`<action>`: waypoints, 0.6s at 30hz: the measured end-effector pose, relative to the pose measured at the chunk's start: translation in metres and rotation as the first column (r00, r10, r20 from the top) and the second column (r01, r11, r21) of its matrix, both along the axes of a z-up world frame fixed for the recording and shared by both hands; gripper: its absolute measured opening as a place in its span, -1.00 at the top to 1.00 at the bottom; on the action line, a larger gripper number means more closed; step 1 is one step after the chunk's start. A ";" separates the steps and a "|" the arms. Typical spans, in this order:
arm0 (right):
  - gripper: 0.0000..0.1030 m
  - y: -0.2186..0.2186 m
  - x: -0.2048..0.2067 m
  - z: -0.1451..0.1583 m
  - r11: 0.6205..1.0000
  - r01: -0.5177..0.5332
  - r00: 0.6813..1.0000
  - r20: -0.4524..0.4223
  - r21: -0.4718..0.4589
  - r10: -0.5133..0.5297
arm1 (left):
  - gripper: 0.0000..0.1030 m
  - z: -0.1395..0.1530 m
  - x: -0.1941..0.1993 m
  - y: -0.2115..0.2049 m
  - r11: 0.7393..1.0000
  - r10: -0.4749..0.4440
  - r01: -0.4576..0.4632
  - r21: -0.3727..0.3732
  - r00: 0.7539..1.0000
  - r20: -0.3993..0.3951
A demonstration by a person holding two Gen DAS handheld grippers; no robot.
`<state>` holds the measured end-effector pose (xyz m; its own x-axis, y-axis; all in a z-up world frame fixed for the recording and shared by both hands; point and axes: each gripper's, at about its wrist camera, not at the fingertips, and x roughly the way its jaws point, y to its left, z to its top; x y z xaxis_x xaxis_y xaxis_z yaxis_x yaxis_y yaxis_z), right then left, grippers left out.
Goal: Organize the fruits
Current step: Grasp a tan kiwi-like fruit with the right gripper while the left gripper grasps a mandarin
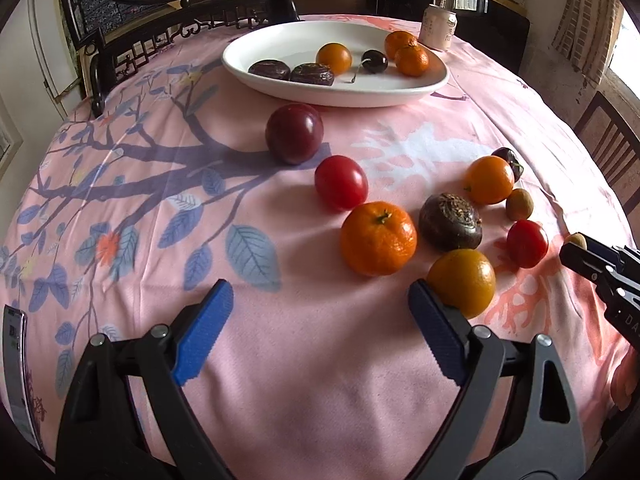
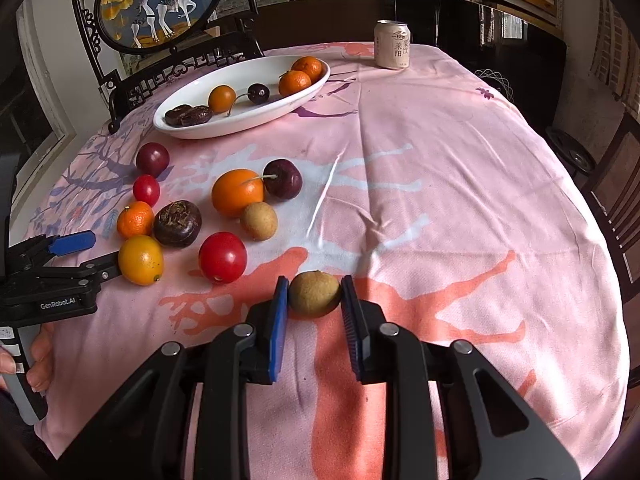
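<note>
My right gripper (image 2: 314, 294) clamps the longan (image 2: 314, 293) (left gripper (image 1: 320, 300) gaping, empty); next, lift it to the plate (image 2: 200, 130).

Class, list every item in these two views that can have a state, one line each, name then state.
Left gripper: open, empty, one finger beside the yellow-orange round fruit.
Right gripper: shut on the small brown round longan, at the cloth.
White oval plate: partly filled, six fruits inside.
Pale drink can: upright; whether opened cannot be told.
Pink patterned tablecloth: wrinkled.
</note>
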<state>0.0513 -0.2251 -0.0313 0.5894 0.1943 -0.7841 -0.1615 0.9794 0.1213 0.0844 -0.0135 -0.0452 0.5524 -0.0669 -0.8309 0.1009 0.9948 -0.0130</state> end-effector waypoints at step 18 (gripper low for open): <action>0.49 0.007 -0.006 0.011 1.000 -0.023 0.999 0.026 -0.010 0.024 | 0.27 0.009 0.008 -0.011 0.998 -0.059 0.059 -0.011 0.998 -0.025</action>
<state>0.0453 -0.2185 -0.0208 0.6051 0.2010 -0.7704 -0.1874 0.9764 0.1075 0.0925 -0.0249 -0.0357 0.5262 -0.1070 -0.8436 0.1588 0.9870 -0.0261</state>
